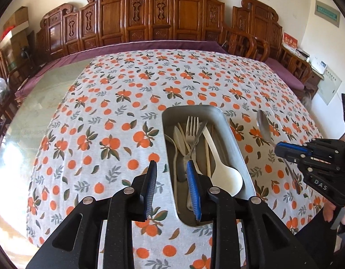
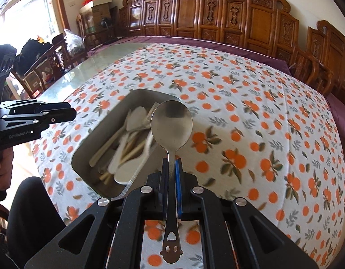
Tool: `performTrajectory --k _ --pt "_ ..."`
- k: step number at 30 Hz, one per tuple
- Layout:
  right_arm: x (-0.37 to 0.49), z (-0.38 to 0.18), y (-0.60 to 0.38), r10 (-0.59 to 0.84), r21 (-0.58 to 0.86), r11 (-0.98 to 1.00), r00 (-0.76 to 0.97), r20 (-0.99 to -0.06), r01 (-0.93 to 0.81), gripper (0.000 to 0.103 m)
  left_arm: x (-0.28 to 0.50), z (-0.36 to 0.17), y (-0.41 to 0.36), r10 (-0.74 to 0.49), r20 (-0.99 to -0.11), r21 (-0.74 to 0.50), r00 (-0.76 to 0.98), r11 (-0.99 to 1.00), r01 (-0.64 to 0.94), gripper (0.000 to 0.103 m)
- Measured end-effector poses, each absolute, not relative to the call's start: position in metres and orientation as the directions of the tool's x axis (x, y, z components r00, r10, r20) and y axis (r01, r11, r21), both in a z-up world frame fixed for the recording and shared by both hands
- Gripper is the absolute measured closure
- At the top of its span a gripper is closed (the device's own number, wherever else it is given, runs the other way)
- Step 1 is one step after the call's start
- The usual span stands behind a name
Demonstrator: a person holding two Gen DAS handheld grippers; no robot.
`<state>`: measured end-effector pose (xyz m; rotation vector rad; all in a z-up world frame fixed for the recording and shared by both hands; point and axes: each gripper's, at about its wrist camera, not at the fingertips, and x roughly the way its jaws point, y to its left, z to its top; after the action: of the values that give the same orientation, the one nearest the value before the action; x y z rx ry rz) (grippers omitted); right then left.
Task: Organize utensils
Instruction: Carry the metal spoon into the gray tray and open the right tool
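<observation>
One bench (image 1: 60, 103), the largest item, carries a white cloth printed with oranges (image 2: 250, 116); carved wooden chairs (image 1: 163, 15) line its far edge. On the cloth sits a rectangular metal tray (image 1: 228, 139), rounded corners, long axis running away from the left wrist camera. Inside the tray: a white spoon (image 1: 226, 177) with its bowl at the near end, a metal fork (image 1: 192, 130) tines pointing away, a white plastic knife (image 1: 179, 139), plus further pale utensils overlapping, not separable. Left claw (image 1: 171, 165): fingers apart, nothing between them, hovering over the tray's left wall, one blue-padded finger above the tray contents, the other above the cloth. Right claw (image 2: 171, 163): fingers together, clamped on the neck of a metal spoon (image 2: 171, 125); bowl pointing forward, held above the tray's right edge, handle end with a smiley cut-out toward the camera
</observation>
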<state>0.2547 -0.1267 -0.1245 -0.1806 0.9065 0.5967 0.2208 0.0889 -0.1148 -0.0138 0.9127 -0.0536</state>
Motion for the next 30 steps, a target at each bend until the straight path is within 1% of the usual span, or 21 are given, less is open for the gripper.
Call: performTrajectory --k 5,7,9,10,11,12,13,14,15,17,19,30 --pt "0.257 -0.120 -0.102 0.428 0.103 0.809 0.458 -0.779 -0.579 0.096 0.215 -0.112 0.100 -0.039 -0.780 -0.019 0.625 0.999 0.038 0.071" --pt "0.258 -0.118 -0.094 0.434 0.105 0.803 0.455 -0.777 -0.586 0.096 0.214 -0.113 0.105 -0.042 -0.781 -0.026 0.623 0.999 0.035 0.070" --pt "0.260 -0.116 -0.084 0.441 0.108 0.797 0.451 -0.776 -0.594 0.096 0.213 -0.114 0.111 -0.044 -0.784 -0.030 0.620 0.999 0.033 0.066" --pt "0.262 -0.116 -0.080 0.444 0.110 0.795 0.450 -0.775 -0.596 0.096 0.212 -0.115 0.113 -0.046 -0.784 -0.032 0.619 0.999 0.033 0.063" --pt "0.263 -0.115 -0.076 0.447 0.112 0.793 0.448 -0.774 -0.599 0.096 0.212 -0.115 0.114 -0.046 -0.785 -0.032 0.618 0.999 0.033 0.054" --pt "0.264 -0.114 -0.073 0.449 0.114 0.792 0.446 -0.774 -0.600 0.096 0.212 -0.116 0.117 -0.046 -0.784 -0.035 0.619 0.999 0.031 0.050" --pt "0.265 -0.114 -0.070 0.451 0.116 0.790 0.443 -0.774 -0.602 0.096 0.211 -0.117 0.119 -0.047 -0.783 -0.037 0.621 0.999 0.030 0.042" --pt "0.267 -0.114 -0.066 0.453 0.118 0.788 0.440 -0.776 -0.604 0.096 0.211 -0.118 0.121 -0.047 -0.782 -0.039 0.622 0.999 0.027 0.036" --pt "0.268 -0.113 -0.062 0.454 0.119 0.787 0.437 -0.776 -0.606 0.096 0.211 -0.119 0.123 -0.049 -0.781 -0.043 0.622 0.999 0.025 0.034" --pt "0.271 -0.113 -0.056 0.457 0.123 0.784 0.432 -0.778 -0.609 0.096 0.212 -0.122 0.129 -0.046 -0.784 -0.046 0.619 0.999 0.016 0.026" --pt "0.274 -0.113 -0.049 0.459 0.127 0.782 0.427 -0.779 -0.610 0.096 0.212 -0.125 0.132 -0.050 -0.784 -0.054 0.619 0.998 0.012 0.024" --pt "0.299 -0.133 -0.023 0.474 0.198 0.798 0.389 -0.790 -0.570 0.096 0.210 -0.143 0.149 -0.052 -0.795 -0.076 0.604 0.997 -0.015 0.024"
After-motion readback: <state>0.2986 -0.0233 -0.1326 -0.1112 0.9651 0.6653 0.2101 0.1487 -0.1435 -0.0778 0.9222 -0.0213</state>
